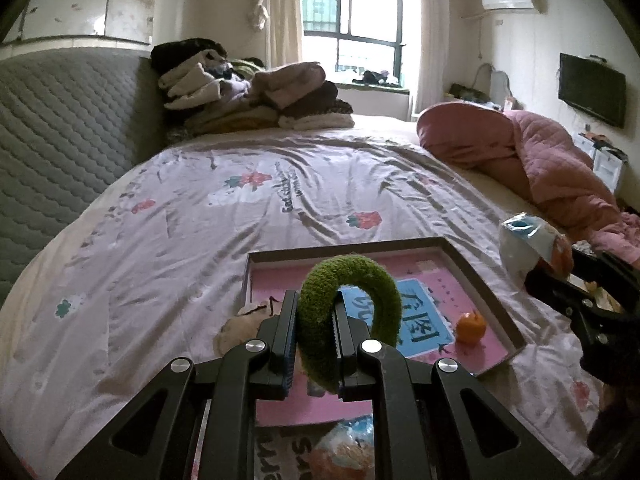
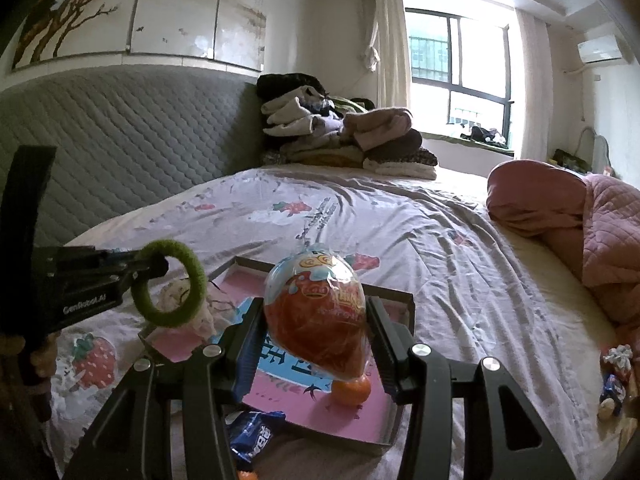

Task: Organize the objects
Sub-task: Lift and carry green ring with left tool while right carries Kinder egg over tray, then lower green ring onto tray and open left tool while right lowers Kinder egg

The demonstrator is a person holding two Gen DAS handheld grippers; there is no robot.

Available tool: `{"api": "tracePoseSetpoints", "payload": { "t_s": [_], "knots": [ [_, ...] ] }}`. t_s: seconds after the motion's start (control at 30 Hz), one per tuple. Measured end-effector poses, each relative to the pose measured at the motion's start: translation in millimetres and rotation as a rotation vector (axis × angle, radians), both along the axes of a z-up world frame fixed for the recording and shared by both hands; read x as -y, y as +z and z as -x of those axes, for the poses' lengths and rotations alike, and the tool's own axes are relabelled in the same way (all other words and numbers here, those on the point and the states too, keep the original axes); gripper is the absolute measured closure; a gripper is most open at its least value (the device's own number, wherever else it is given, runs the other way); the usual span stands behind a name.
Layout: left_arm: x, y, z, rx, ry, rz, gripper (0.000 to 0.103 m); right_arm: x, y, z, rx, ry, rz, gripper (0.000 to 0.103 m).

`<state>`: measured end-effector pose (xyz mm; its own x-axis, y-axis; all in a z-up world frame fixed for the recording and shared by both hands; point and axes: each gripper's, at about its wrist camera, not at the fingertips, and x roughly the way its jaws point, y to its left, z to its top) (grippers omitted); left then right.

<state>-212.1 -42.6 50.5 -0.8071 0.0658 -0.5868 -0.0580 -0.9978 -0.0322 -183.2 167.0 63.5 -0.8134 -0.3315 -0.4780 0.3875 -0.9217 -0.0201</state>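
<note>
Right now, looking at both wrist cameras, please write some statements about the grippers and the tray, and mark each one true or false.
1. The left gripper is shut on the green fuzzy ring. True.
2. The right gripper holds nothing. False: it grips a snack bag.
3. A small orange lies inside the tray. True.
4. The tray stands on a wooden desk. False: it rests on the bed sheet.
</note>
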Motion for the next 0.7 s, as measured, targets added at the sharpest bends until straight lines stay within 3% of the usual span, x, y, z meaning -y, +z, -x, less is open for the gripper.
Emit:
{"api": "tracePoseSetpoints", "payload": {
  "t_s": [0.7],
  "knots": [
    [7, -49, 38, 0.128, -0.004, -0.027, 0.088, 8, -52, 36, 0.147, 0.016, -0.016, 0.054]
  ]
}}
